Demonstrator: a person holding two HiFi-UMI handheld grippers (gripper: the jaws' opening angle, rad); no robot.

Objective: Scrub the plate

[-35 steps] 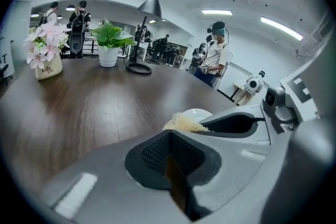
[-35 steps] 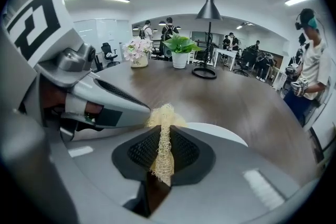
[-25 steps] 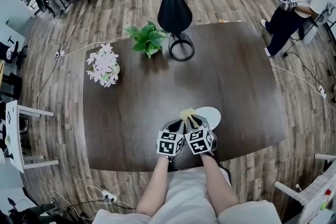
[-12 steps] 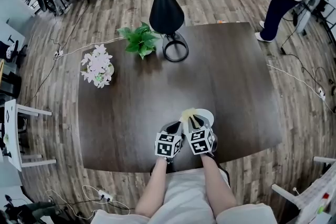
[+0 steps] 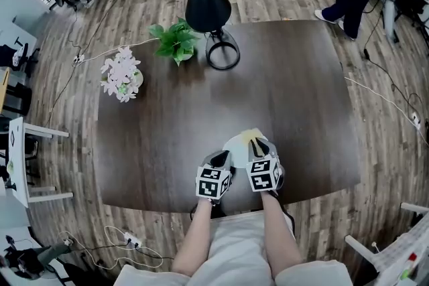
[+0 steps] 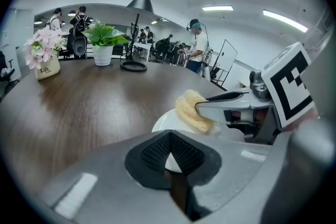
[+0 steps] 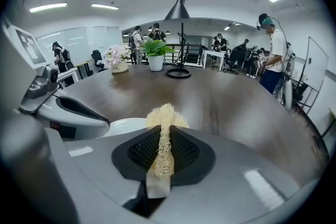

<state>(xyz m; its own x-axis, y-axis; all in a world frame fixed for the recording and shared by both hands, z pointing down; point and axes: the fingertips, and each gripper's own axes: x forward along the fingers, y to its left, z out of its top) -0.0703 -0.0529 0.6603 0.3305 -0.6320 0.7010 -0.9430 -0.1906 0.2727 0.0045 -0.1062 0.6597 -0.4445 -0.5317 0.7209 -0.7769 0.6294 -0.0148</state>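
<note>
**Thin grips on both sides: plate could slip, sponge could pull free**

Head view: the plate (image 5: 236, 143) lies on the surface (image 5: 288, 90), close to its near edge and just in front of the person. The left tool (image 5: 221, 157) meets the plate's left rim. The right tool (image 5: 257, 144) reaches over the plate's right part with a yellow sponge (image 5: 253, 134) at its tip. The two tools sit side by side, nearly touching. A hard stroke toward the person could push the plate off that near edge. A sideways stroke could knock one tool against the other.

Left gripper view: the left tool's (image 6: 170, 139) pads are pressed together at the tip, with a sliver of the white plate (image 6: 167, 122) caught between them. This looks like a pinch on the near rim only. That hold is shallow and probably weak against twisting. Scrubbing pressure from the sponge (image 6: 190, 110) on the far side could lever the plate out of it or tip the plate up.

Right gripper view: the right tool (image 7: 164, 149) is clamped on a thin, flattened strip of the sponge (image 7: 164, 118), whose fluffy end pokes out past the tips toward the plate (image 7: 123, 124). So little of the sponge is held that dragging it under load might tug it loose. Then the bare tips, not the sponge, could scrape the plate.
</note>
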